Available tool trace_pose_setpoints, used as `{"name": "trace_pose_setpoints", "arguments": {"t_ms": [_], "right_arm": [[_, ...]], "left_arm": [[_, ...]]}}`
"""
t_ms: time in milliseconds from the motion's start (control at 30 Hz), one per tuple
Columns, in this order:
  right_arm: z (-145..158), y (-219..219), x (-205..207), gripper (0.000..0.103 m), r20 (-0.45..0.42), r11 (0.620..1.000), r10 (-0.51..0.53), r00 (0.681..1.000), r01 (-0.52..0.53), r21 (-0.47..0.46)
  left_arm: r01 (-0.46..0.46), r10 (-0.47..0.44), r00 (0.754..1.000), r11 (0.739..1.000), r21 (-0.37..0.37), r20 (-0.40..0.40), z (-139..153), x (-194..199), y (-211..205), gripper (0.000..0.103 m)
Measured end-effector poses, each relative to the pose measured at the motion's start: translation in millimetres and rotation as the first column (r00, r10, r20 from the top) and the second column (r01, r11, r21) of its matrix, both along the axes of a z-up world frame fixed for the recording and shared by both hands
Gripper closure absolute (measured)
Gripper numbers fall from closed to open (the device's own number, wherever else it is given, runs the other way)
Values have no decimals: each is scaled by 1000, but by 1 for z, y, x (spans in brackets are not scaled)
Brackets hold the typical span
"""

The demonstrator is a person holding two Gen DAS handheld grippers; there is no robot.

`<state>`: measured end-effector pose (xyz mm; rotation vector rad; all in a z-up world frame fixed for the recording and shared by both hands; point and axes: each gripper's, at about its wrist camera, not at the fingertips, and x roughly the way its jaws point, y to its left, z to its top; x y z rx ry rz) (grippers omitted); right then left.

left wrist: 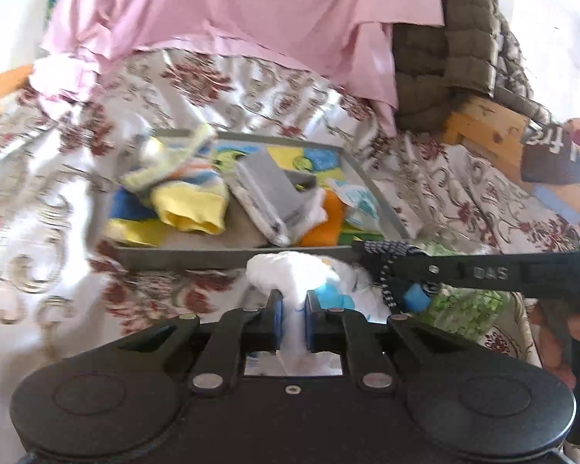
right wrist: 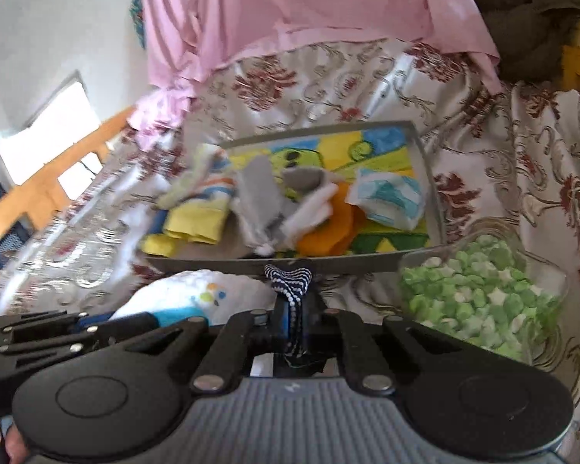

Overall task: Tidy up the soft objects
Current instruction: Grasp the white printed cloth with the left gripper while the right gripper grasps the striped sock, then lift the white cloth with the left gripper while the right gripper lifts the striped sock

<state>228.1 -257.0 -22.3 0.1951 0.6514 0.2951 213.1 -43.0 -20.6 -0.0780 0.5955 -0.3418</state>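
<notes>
My left gripper (left wrist: 293, 311) is shut on a white soft cloth item (left wrist: 290, 270) with blue and orange marks, which bulges out past the pads; the same white cloth item (right wrist: 197, 294) shows at lower left in the right wrist view. My right gripper (right wrist: 294, 313) is shut on a navy-and-white dotted fabric piece (right wrist: 290, 276), also seen as the dotted fabric piece (left wrist: 386, 251) at right in the left wrist view. Just beyond both lies a grey tray (left wrist: 228, 253) holding several socks and cloths: yellow (left wrist: 191, 203), grey (left wrist: 268, 189), orange (left wrist: 326, 216).
A clear bag of green and white bits (right wrist: 475, 294) lies right of my right gripper. The flowered bedspread (left wrist: 58, 178) covers the bed. A pink sheet (left wrist: 251, 11) and an olive quilted jacket (left wrist: 444, 50) hang behind. A wooden frame (right wrist: 58, 178) runs at left.
</notes>
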Motion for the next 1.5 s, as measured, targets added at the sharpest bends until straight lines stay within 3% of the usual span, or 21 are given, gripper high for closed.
{"name": "trace_pose_setpoints", "arguments": {"t_ms": [167, 267, 400, 533, 600, 667, 833, 933, 1000, 1100, 1200, 1333, 1500], "right_arm": [[9, -4, -16, 96, 4, 989, 65, 998, -65, 131], [11, -6, -20, 96, -2, 978, 92, 996, -90, 188], [0, -3, -15, 96, -23, 987, 81, 996, -77, 138], [-15, 1, -3, 96, -55, 996, 65, 996, -61, 68], [-22, 5, 2, 93, -63, 997, 68, 996, -66, 39], [-25, 8, 5, 87, -69, 997, 74, 995, -73, 23], [-32, 11, 7, 72, -81, 995, 96, 992, -96, 11], [-32, 12, 8, 64, -88, 994, 107, 990, -106, 16], [-31, 14, 7, 52, -88, 993, 120, 989, -119, 15], [-30, 17, 5, 45, -82, 990, 142, 986, -142, 1], [-30, 21, 4, 43, -80, 987, 156, 985, -159, -36], [-33, 25, 4, 42, -83, 981, 168, 982, -175, -86], [-36, 30, 4, 40, -87, 971, 191, 978, -201, -127]], "left_arm": [[-75, 75, 997, 997, 20, 10, 15, -22, 20, 92], [-72, 71, 997, 997, 41, 26, 21, -28, 21, 92], [-60, 58, 998, 992, 108, 22, 14, -22, 10, 91], [-67, 70, 998, 969, 238, -2, -8, -12, 0, 91], [-59, 71, 997, 965, 255, -38, -17, -5, 1, 88], [-70, 87, 994, 973, 221, -66, -21, 2, 7, 84], [-110, 113, 983, 993, 31, -146, -22, 12, 28, 71], [-104, 97, 982, 994, -36, -162, -20, 14, 32, 57], [-85, 72, 984, 994, -71, -163, -19, 13, 29, 47], [-43, 32, 989, 996, -74, -147, -17, 12, 23, 33], [2, -7, 990, 999, -42, -141, -19, 12, 14, 27], [45, -41, 990, 999, 22, -136, -24, 13, 6, 22], [66, -59, 988, 997, 43, -145, -30, 16, 2, 18]]}}
